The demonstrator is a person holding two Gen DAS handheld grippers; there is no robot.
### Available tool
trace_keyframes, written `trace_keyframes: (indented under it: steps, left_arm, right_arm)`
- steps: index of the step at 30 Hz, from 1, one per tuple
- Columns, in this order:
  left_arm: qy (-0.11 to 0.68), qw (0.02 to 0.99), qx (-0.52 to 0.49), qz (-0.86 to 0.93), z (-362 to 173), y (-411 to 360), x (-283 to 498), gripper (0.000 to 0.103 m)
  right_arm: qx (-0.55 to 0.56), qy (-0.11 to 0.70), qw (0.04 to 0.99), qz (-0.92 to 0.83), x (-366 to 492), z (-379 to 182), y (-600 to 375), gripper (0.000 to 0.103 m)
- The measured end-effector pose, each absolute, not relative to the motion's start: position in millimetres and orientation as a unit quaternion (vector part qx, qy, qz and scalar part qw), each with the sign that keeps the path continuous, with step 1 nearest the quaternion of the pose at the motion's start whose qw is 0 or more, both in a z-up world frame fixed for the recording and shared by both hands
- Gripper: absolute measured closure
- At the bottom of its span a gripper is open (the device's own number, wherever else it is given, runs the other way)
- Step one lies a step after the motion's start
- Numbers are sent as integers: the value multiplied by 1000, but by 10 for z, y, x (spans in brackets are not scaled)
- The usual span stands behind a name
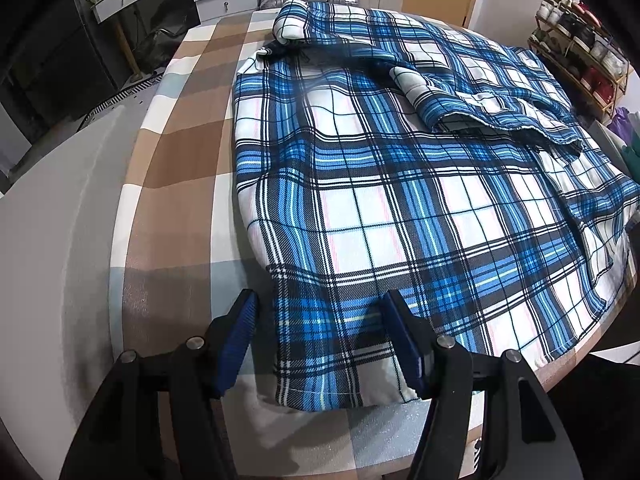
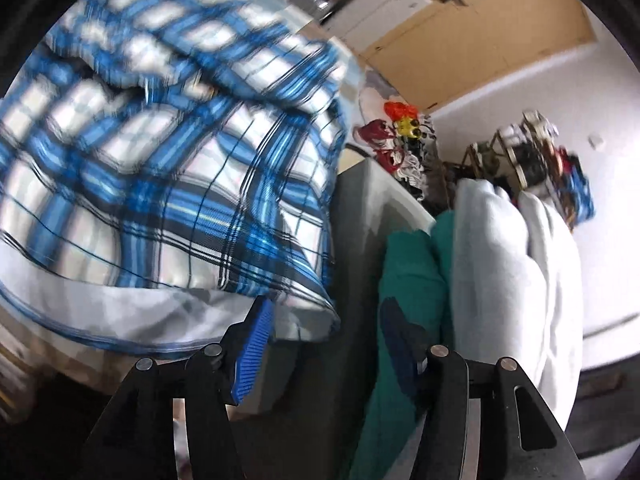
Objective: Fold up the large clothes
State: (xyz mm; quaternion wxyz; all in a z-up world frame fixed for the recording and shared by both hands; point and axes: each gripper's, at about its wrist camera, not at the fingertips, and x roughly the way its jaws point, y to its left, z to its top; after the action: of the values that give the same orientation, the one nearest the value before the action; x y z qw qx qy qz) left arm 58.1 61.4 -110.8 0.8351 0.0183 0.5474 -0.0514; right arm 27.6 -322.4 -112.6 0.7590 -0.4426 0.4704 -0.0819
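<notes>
Between the left jaws: the left gripper (image 1: 320,344) pointed steeply down at the near hem of the shirt (image 1: 400,200); its jaws stood apart, one pad on the bare cover and one over the cloth, and they pressed on nothing.
Near corner of shirt: it lay flat on the table (image 1: 180,160), just between the two blue pads (image 1: 240,332), not lifted.
Right gripper: the right gripper (image 2: 324,344) had its jaws apart too, and no cloth was between them; its left pad was just beside the hanging right edge of the shirt, but I could not tell if it touched.
Right view: it was much blurred, so fine detail of the cloth there could not be read.
Shirt body: blue and white plaid, spread back side up over the checked brown cover, mostly smooth in the near and middle part.
Sleeve: one sleeve (image 1: 480,108) was already laid across the upper back, with some wrinkles; this looked like a first fold done.
Right edge: the cloth there hung over the table side and was rumpled, so that side seemed not yet folded in.
Far end: the collar part (image 1: 292,20) lay bunched at the far edge of the table.
Beside table: a stack of folded clothes (image 2: 500,260), green and white, stood to the right, near a shelf (image 1: 580,40).
Progress, my judgement: early to middle; one sleeve was in, and the right side, the left side and the final folding in half remained.
</notes>
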Motion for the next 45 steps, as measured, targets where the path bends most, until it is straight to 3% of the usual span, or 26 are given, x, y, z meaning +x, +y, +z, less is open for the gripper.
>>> trace_keyframes:
  steps: [5,7,8,9,14,15,16,17,19,28,37,45]
  left_arm:
    - [552,823,-97,-92,-1070,847,583,36]
    - [553,820,-116,-97,-1072,910,588,35]
    - [553,819,-118,-98,-1074,918,590,35]
    - [552,819,-120,-100,-1076,916,590,34]
    - [546,830,-66,-90,-1085,765,571,37]
    - [543,835,-47,-76,-1085,743,574,54]
    - [541,838,-27,-59,-1083,716,578,80]
    - [540,841,-10,-38,-1086,717,578,91]
    - [542,839,-24,-35,-1086,770,581,100]
    - [586,805,-73,-59,-1026,959,460,103]
    - [585,793,-110,-128,-507,1086,173,103]
    - [570,788,-167,-163,205,1044,1196,103]
  right_arm:
    - [-497,485,715,-79,513,-1542,-3172,52]
    - [-478,500,718,-77,597,-1569,-3220,73]
    - [-463,505,724,-79,636,-1554,-3264,95]
    - [-450,505,732,-82,656,-1523,-3298,102]
    - [-323,475,815,-76,567,-1057,-3487,101]
    - [-301,467,829,-72,506,-960,-3518,101]
    - [-287,459,838,-69,458,-900,-3528,101]
    - [-282,453,843,-68,422,-859,-3524,101]
    - [-275,439,853,-65,317,-814,-3499,101]
    - [-250,415,874,-32,-94,-716,-3509,102]
    - [-225,430,874,1,-199,-449,-3595,101]
    - [-231,442,867,23,592,243,-3321,101]
